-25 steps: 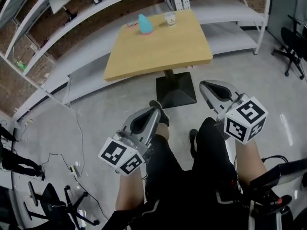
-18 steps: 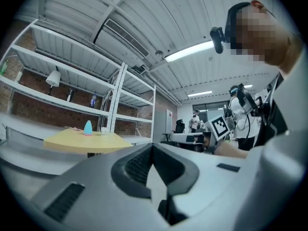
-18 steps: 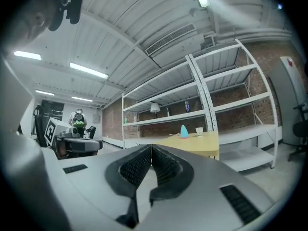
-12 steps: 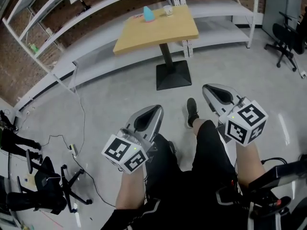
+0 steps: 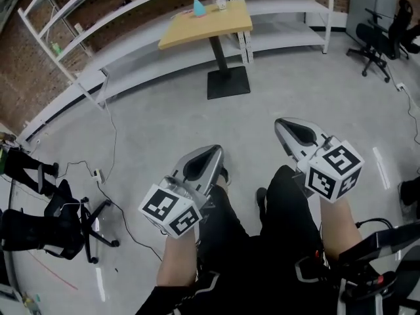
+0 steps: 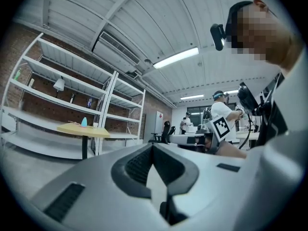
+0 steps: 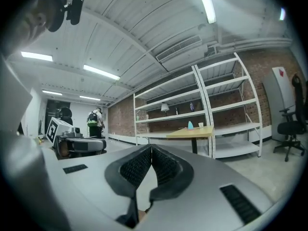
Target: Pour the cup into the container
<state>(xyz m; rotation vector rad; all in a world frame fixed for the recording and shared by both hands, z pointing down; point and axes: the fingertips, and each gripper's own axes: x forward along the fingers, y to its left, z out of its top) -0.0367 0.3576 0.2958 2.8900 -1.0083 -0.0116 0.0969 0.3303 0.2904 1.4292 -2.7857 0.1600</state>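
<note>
A white cup (image 5: 222, 4) and a light-blue cone-shaped container (image 5: 199, 6) stand at the far end of a wooden table (image 5: 209, 26), far off at the top of the head view. The left gripper view shows them small: the table (image 6: 83, 129), the container (image 6: 84, 122) and the cup (image 6: 95, 124). In the right gripper view the container (image 7: 190, 125) and the cup (image 7: 200, 125) are just as distant. My left gripper (image 5: 214, 151) and right gripper (image 5: 282, 124) hover over the person's knees, several metres from the table. Both are shut and hold nothing.
Metal shelves (image 5: 131, 25) line the brick wall behind the table. Cables (image 5: 111, 176) trail over the concrete floor on the left, beside a toppled chair (image 5: 59, 222). Office chairs (image 5: 377, 41) stand at the right. Other people (image 7: 96, 121) work in the background.
The table with the cup and the container has shrunk toward the top of the head view, farther away. Both grippers stay shut over the person's legs.
</note>
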